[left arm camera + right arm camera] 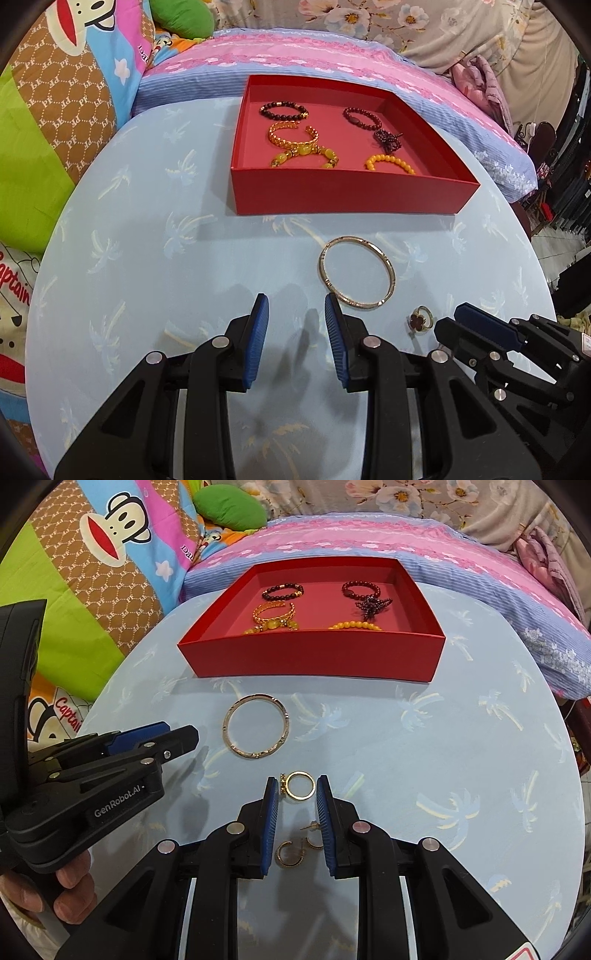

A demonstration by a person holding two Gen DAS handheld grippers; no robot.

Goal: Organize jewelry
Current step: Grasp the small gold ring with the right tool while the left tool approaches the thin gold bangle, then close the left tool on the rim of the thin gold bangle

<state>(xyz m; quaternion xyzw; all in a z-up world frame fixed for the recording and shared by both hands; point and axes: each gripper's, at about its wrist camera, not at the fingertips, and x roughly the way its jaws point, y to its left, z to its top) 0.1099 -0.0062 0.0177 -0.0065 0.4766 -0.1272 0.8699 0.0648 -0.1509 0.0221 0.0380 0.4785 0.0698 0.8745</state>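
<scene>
Lying on desk [424, 746]: ring [300, 785] between right gripper [297, 789] fingers, apart, not touching | bangle [255, 726] near box [314, 657] holding bracelets [282, 592] | left gripper [296, 307] fingers apart, empty

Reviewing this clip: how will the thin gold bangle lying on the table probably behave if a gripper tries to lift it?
The bangle looks like rigid metal, so it should keep its shape. It lies flat on the tablecloth, so the pads may struggle to get under it. Its smooth, thin rim could slip or swing.
</scene>
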